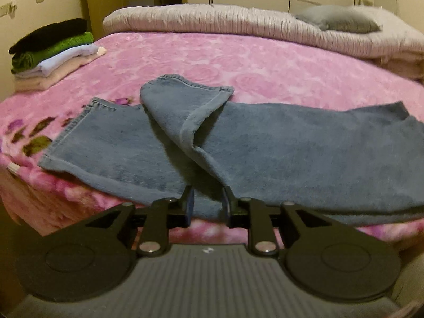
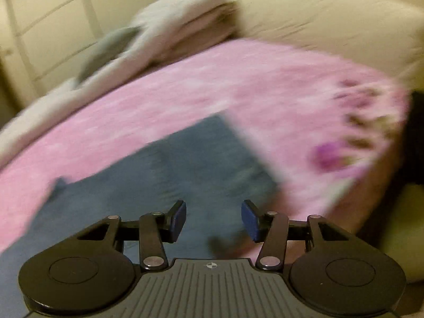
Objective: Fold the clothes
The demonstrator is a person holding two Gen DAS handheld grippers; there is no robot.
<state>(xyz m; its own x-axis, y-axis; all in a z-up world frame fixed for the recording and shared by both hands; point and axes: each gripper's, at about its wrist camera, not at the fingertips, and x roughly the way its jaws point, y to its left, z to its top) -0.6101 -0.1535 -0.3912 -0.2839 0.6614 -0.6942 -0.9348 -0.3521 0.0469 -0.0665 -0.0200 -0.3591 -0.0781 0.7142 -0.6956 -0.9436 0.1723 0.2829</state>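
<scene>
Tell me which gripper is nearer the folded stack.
Left. The left gripper is at the jeans' near edge, with the stack in its view; the right gripper's blurred view shows no stack.
</scene>
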